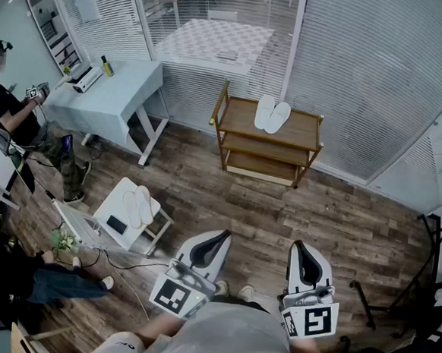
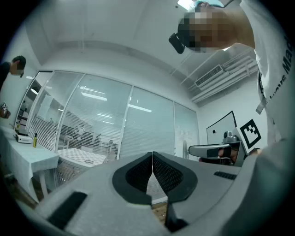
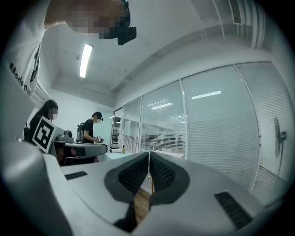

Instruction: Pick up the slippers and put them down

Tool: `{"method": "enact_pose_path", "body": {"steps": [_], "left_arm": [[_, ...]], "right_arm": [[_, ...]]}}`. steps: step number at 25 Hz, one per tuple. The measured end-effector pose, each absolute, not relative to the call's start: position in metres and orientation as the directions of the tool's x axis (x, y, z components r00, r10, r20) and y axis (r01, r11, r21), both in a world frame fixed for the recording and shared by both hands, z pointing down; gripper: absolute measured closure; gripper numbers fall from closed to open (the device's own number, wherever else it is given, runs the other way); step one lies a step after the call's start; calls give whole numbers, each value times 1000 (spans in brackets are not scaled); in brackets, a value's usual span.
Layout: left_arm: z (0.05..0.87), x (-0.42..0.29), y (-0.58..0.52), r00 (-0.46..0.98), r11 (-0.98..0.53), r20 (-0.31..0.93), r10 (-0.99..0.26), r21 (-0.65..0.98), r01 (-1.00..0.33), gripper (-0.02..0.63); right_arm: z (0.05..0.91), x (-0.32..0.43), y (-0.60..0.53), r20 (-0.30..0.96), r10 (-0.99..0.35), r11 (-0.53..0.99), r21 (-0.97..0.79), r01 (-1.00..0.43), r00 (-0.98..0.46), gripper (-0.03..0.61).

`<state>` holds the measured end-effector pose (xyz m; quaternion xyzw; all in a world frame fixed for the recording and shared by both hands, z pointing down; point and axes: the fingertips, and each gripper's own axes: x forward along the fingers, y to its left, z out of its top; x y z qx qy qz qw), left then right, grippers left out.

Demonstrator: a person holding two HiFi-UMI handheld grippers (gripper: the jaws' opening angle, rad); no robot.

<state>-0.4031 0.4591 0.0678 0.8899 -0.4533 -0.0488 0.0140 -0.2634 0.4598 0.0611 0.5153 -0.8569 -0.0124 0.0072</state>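
Slippers [image 1: 272,113] on shelf [image 1: 301,129] are far off; our left gripper [image 1: 217,241] and right gripper [image 1: 302,249] are pinched together, empty. Unopened, we'd shove them off.

The floor [image 1: 339,219] was matt wood plank, the far shelf rack [image 1: 301,129] smooth wood, its slippers [image 1: 272,113] matt.

The left gripper [image 1: 220,239] and the right gripper [image 1: 302,248] are held out level and side by side, a little apart, both pointed forward, and on each the jaws are seen pressed together at the tips with nothing gripped between them.
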Motion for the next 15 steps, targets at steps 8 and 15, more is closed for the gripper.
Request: {"method": "enact_pose_path", "body": {"steps": [8, 15], "left_arm": [[64, -431, 452, 593, -599, -92, -800, 90, -795, 601], [66, -448, 441, 602, -609, -102, -792, 87, -788, 601]], "right_arm": [[62, -290, 454, -4, -894, 448, 32, -894, -448, 563], [68, -316, 449, 18, -893, 450, 53, -891, -450, 563]]}}
